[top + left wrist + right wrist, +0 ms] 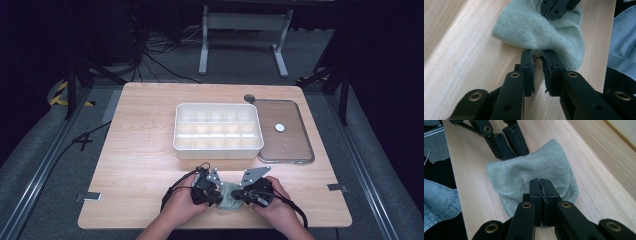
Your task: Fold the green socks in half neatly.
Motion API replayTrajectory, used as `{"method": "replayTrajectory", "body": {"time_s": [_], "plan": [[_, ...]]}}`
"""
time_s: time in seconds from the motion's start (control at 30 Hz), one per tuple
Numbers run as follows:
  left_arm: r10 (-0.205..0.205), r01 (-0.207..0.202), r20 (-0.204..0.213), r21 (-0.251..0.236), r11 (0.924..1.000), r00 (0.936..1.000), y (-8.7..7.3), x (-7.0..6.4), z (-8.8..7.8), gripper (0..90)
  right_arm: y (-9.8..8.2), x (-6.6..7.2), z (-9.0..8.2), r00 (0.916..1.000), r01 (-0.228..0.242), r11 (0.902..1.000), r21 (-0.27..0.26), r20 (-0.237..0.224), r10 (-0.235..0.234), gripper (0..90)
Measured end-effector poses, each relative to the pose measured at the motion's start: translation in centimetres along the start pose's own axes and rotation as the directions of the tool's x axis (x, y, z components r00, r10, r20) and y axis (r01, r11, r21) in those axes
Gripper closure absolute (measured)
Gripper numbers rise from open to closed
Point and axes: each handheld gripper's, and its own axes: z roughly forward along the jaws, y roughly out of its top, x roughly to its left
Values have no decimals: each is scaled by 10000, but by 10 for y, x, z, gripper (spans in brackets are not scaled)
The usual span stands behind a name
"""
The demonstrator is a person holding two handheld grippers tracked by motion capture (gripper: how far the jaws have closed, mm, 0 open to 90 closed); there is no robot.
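A pale grey-green cloth (229, 196) lies bunched on the wooden table (140, 150) near its front edge, between my two grippers. In the left gripper view the cloth (544, 32) sits just beyond my left gripper (537, 56), whose jaws stand a narrow gap apart with their tips against the cloth's edge. My right gripper (540, 181) is shut, its tips pinching a fold of the cloth (529, 170). From above, the left gripper (220, 197) and right gripper (239, 195) face each other across the cloth. The right gripper view also has the left gripper (514, 155) at the cloth's far edge.
A white tray with several compartments (218, 151) stands at the table's middle. Beside it on the right lies a clear flat lid (295, 150) with a white disc (279, 128) on it. A small grey round thing (249, 98) sits behind. Blue denim (624, 37) shows at the table's edge.
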Motion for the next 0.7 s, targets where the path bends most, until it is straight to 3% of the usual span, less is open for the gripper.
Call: {"method": "replayTrajectory", "body": {"time_s": [0.1, 0.13, 0.47, 0.7], "plan": [[482, -483, -48, -260, 9985, 9988, 4, -2, -2, 756, 0, 1, 1, 10000, 15, 10000, -29, 10, -15, 888], [861, -863, -73, -436, 9953, 9963, 8, -7, -3, 751, 0, 1, 1, 10000, 13, 10000, -37, -16, -13, 888], [1291, -1297, -180, -426, 9906, 9915, 10, -9, -3, 714, 0, 1, 3, 9992, -243, 9995, -214, -332, 236, 888], [1120, -1126, -135, -569, 9920, 9936, 7, -8, -4, 646, -1, 1, 1, 9989, -345, 9991, -241, -335, 337, 852]]}}
